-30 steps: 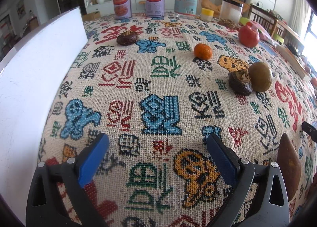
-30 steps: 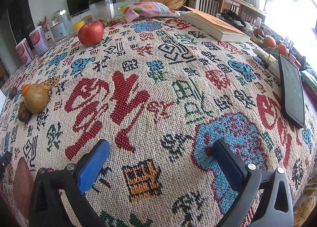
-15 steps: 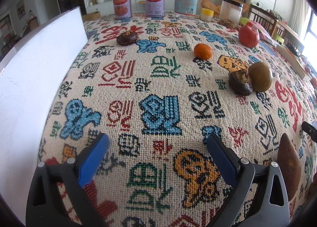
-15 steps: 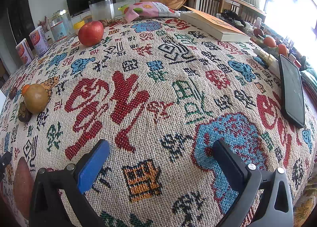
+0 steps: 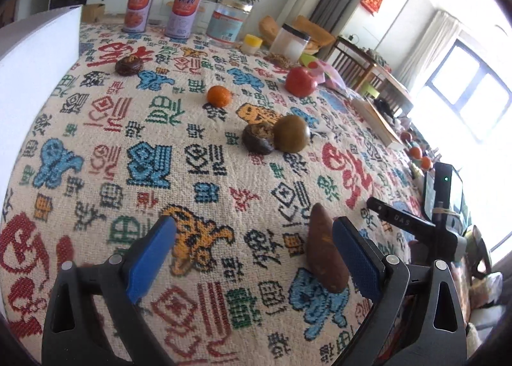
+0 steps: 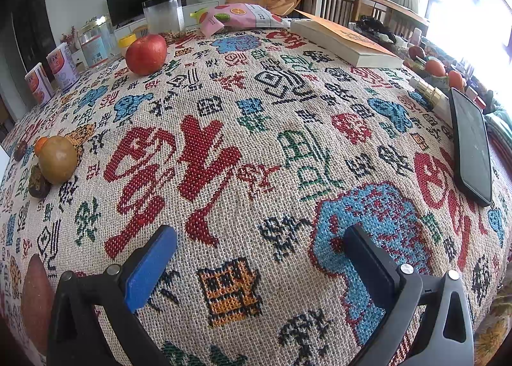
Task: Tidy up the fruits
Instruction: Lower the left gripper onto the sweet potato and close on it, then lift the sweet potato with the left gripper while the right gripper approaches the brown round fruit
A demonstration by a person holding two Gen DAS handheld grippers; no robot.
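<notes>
Fingers of both grippers spread wide, left gripper (image 5: pixel 252 257) beside a brown, tapered sweet potato (image 5: pixel 324 254).

Count of items on the patterned tablecloth (image 5: pixel 198 180) was as follows. Fruit: one red apple (image 5: pixel 300 82), one small orange (image 5: pixel 219 96), one round green-brown fruit (image 5: pixel 292 133), two dark wrinkled fruits — one (image 5: pixel 258 139) touching the green-brown fruit, the other (image 5: pixel 128 65) near the far edge — and one long brown pointed fruit (image 5: pixel 324 257). Containers: two printed cans (image 5: pixel 138 9) (image 5: pixel 183 13), one large labelled jar (image 5: pixel 231 19), one small yellow-lidded pot (image 5: pixel 251 43), and one clear tub (image 6: pixel 164 16). Other items: one book (image 6: pixel 345 40), one snack packet (image 6: pixel 243 16), one phone (image 6: pixel 473 145). Grippers: two — the left gripper (image 5: pixel 252 250) and the right gripper (image 6: pixel 257 262).
</notes>
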